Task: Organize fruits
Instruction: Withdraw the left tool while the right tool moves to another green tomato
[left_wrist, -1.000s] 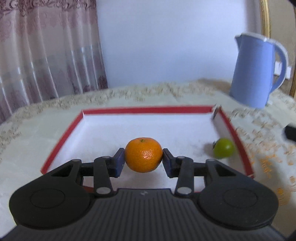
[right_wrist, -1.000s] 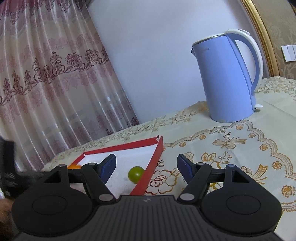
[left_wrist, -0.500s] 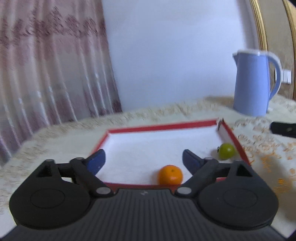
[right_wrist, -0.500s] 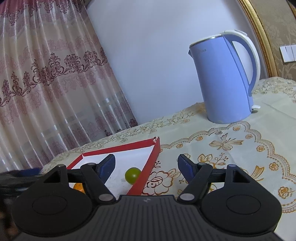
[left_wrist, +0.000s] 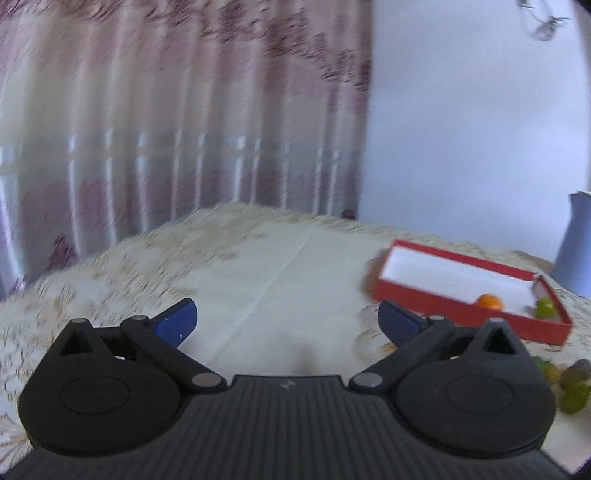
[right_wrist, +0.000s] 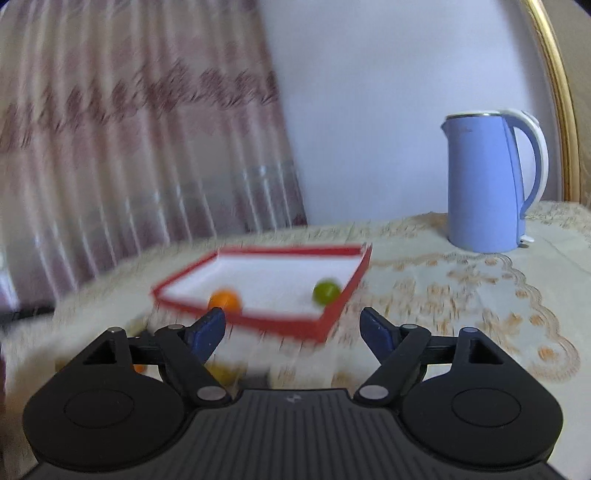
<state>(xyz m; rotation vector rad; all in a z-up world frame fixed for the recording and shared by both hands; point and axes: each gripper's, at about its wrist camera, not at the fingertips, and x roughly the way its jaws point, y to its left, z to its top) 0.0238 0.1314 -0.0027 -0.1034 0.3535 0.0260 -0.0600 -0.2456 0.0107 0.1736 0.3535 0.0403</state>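
Note:
A red-rimmed white box (left_wrist: 443, 295) (right_wrist: 325, 325) lies on the tablecloth with an orange mandarin (left_wrist: 489, 301) (right_wrist: 224, 300) and a green fruit (left_wrist: 546, 307) (right_wrist: 325, 291) inside. My left gripper (left_wrist: 288, 321) hovers over bare cloth left of the box, its jaws opening wide with nothing between them. My right gripper (right_wrist: 291, 328) sits just in front of the box's near wall, jaws opening and empty. Loose greenish and yellow fruits (left_wrist: 572, 387) lie on the cloth at the right edge of the left wrist view; a blurred yellow fruit (right_wrist: 223, 371) and an orange one (right_wrist: 138, 367) show beneath my right gripper.
A blue electric kettle (right_wrist: 487, 184) (left_wrist: 576, 247) stands behind and to the right of the box. A patterned curtain (left_wrist: 166, 129) hangs behind the table's far left edge. A gold frame (right_wrist: 561, 92) runs up the wall at right.
My left gripper let go of the mandarin into the box, opened wide, then swung back and left, away from the box. My right gripper shifted so the box sits ahead of it, and widened slightly.

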